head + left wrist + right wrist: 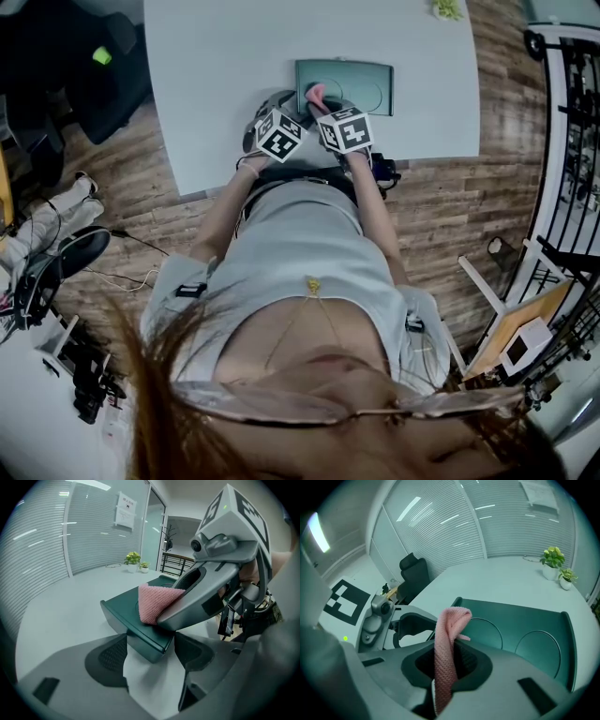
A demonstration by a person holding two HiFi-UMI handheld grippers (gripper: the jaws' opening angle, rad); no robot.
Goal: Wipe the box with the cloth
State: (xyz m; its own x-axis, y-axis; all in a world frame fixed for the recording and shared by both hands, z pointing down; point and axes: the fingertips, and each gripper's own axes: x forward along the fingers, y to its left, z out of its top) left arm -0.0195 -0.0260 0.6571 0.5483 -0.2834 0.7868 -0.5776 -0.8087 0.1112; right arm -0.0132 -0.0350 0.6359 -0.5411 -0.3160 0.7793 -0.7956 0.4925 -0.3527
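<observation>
A dark green flat box [356,84] lies on the white table [216,75] near its front edge. My left gripper [150,649] has the box's near corner [140,634] between its pads, both touching it. My right gripper [447,665] is shut on a pink knitted cloth [449,634], whose folded top stands above the jaws. In the left gripper view the cloth [157,603] rests on the box's top by that same corner. The box lid [520,630] shows two embossed circles. In the head view both grippers sit side by side at the box's near edge, left [292,108] and right [323,101].
Small potted plants [555,562] stand at the table's far side. A black office chair [412,576] is beyond the table's left end. Wooden floor, cables and a black railing [572,141] surround the table.
</observation>
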